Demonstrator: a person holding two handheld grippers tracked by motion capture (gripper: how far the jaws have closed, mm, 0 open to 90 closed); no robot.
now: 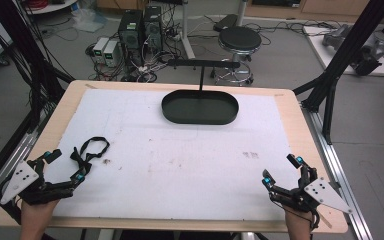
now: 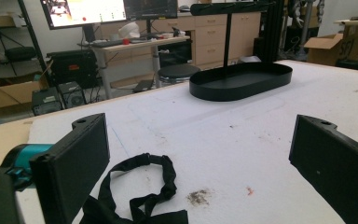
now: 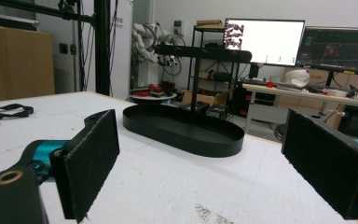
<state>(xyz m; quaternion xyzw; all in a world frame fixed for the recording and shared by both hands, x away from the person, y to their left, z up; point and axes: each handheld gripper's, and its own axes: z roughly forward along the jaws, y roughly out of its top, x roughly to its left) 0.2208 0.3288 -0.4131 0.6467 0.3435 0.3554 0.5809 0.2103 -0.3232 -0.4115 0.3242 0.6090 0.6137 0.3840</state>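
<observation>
A black fabric strap point(image 1: 91, 151) lies looped on the white mat at the left; it also lies low between the jaws in the left gripper view point(image 2: 140, 191). My left gripper point(image 1: 66, 166) rests at the table's near-left corner, open, its jaws on either side of the strap's near end without pressing it. My right gripper point(image 1: 281, 171) stands open at the near-right corner with nothing between its pads point(image 3: 91, 158). A black oval tray point(image 1: 200, 107) with an upright T-shaped stand point(image 1: 202, 64) sits at the far middle; the same tray point(image 2: 242, 80) point(image 3: 182, 128) lies ahead of each gripper.
The white mat point(image 1: 180, 150) covers most of the wooden table point(image 1: 300, 120) and carries a few dirt marks. Black frame posts point(image 1: 340, 55) rise at both sides. Behind the table stand a stool point(image 1: 239, 42), computers point(image 1: 140, 30) and cables on the floor.
</observation>
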